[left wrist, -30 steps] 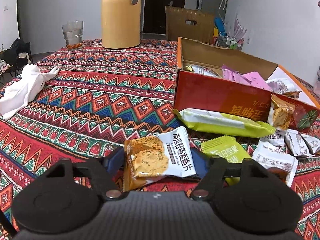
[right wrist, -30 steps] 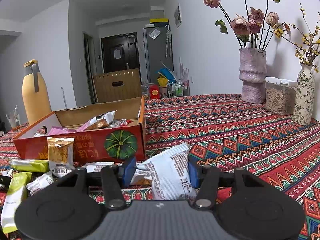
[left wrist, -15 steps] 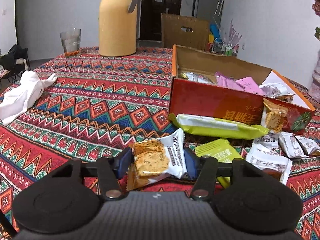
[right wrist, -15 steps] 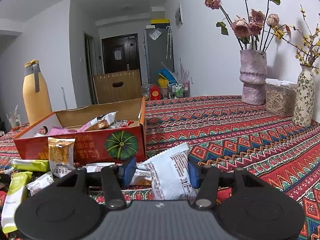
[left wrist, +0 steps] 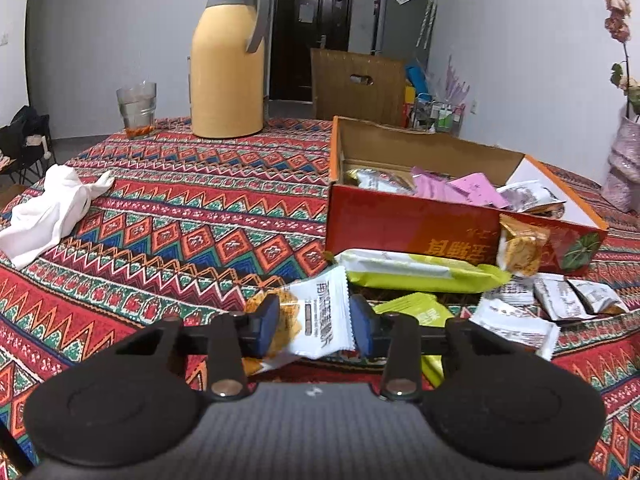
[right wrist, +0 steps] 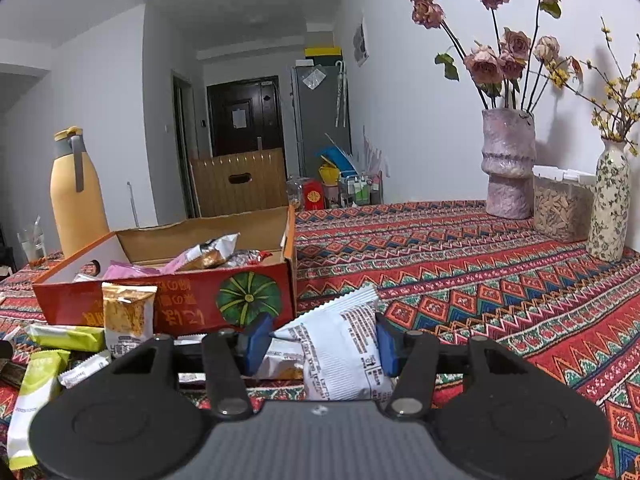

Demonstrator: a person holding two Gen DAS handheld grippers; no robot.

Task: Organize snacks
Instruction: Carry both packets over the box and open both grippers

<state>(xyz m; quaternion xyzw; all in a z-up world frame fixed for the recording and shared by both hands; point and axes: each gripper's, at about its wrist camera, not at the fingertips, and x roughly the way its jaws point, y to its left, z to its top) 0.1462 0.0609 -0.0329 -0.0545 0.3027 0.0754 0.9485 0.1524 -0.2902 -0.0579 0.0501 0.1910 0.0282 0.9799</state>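
- The left gripper (left wrist: 314, 326) is closing its jaws on a white-and-orange cracker packet (left wrist: 308, 320); the blue pads are already pressing both sides, and the wrapper is buckling and tilting up between them, its lower edge apparently coming off the patterned tablecloth (left wrist: 180, 232).
- It is taking the packet across its narrow width, probably because a flat, slippery sachet is easiest to pinch at the edges.
- The right gripper (right wrist: 320, 344) is holding a white printed snack packet (right wrist: 340, 344) — jaws part-way shut, right pad against the wrapper, the packet standing tilted between them.
- The red cardboard box (right wrist: 192, 300), with a green pumpkin printed on its near wall, is sitting just beyond both grippers with its top open, likely so packets can be dropped in; pink and silver packets (left wrist: 460, 188) are already lying inside.
- More snacks are waiting on the cloth in front of it: a long lime-green bar (left wrist: 420, 270) along the box's near wall, a small green sachet (left wrist: 416, 312), several white sachets (left wrist: 516, 322) to the right, and an orange cracker packet (left wrist: 520, 246) leaning upright against the box.
- Judging by this, sorting is partly done — both held packets should be going into the box next.
- At the far left, a yellow jug (left wrist: 228, 64), a glass (left wrist: 136, 108) and a white cloth (left wrist: 56, 208) are standing well apart from the work.
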